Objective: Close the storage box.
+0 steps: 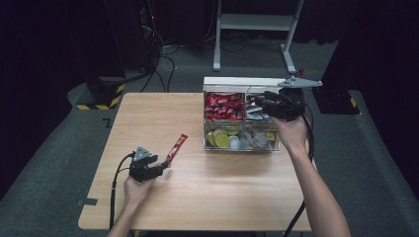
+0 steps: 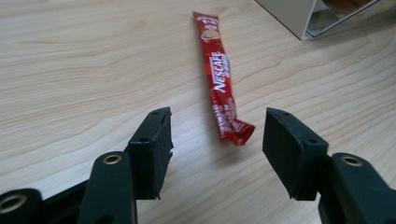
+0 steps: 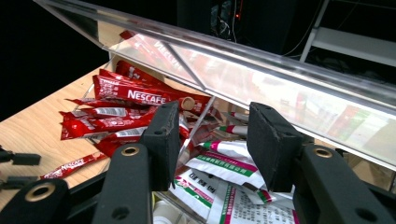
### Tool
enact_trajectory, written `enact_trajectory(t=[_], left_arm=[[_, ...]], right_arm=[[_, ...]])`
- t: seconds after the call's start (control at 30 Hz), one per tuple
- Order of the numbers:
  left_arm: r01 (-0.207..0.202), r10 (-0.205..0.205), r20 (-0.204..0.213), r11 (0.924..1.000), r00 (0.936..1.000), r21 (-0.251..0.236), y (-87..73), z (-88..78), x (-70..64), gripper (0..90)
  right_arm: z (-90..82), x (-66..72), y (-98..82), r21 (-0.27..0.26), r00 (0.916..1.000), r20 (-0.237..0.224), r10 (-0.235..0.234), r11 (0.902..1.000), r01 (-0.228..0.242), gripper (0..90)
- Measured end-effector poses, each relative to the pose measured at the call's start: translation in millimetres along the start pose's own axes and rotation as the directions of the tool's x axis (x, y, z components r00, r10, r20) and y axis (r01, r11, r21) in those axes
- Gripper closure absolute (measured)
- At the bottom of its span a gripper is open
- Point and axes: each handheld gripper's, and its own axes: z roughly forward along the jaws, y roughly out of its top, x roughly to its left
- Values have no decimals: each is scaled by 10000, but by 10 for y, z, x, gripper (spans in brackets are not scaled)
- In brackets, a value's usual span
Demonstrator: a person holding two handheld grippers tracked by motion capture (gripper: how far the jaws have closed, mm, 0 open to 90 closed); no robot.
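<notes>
Black, foam-faced left tongs (image 2: 217, 140) stand released on the table (image 2: 70, 70), jaws wide apart, with the near, crimped end of a red sachet (image 2: 219, 79) lying between them but touched by neither pad. In the high view the same left tongs (image 1: 165, 165) sit at the lower tip of the sachet (image 1: 177, 146), which lies flat on the wood, slanting up and to the right toward the box (image 1: 241, 143) but well apart from it. It looks like a light foil stick of powder: limp along its length, slick on its printed faces, likely to slide or spin on the smooth wood if nudged from one side, and to sag if lifted by one end. My judgement is that the flat crimped seal at the near end gives a firm pinch, though a hold nearer the middle would keep it level; squeezing hard risks little beyond creasing. Farther off, the right tongs (image 1: 259, 102) hover over the open clear box, and in the right gripper view the right tongs (image 3: 212, 140) stand parted with nothing between the pads, above white-and-green packets (image 3: 224, 168) and beside a compartment of more red sachets (image 3: 121, 107), under the raised lid (image 3: 261, 65).
</notes>
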Motion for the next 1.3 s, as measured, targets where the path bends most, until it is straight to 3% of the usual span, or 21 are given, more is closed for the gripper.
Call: enact_trajectory(t=[0.07, 0.2, 0.33, 0.57, 1.3], left_arm=[[-155, 158, -521, 9999, 9985, 56, -39, -39, 75, 425], [193, -157, -1433, 9995, 9896, 236, -141, -78, 226, 427], [361, -268, -1856, 9983, 9823, 467, -163, -102, 283, 421], [216, -72, -2081, 9975, 9781, 669, -150, -72, 268, 391], [105, 41, -1961, 9973, 9806, 731, -146, -68, 268, 368]], right_arm=[[8, 25, -7, 65, 10000, 6, -15, 10000, 15, 541], [50, 41, -6, 292, 9999, 75, -103, 9995, 101, 540], [70, 67, -35, 352, 10000, -83, -3, 9994, 5, 541], [63, 91, -117, 238, 9997, -245, -6, 9997, 12, 537], [-94, 96, -311, -131, 9981, -611, 94, 9999, -102, 538]])
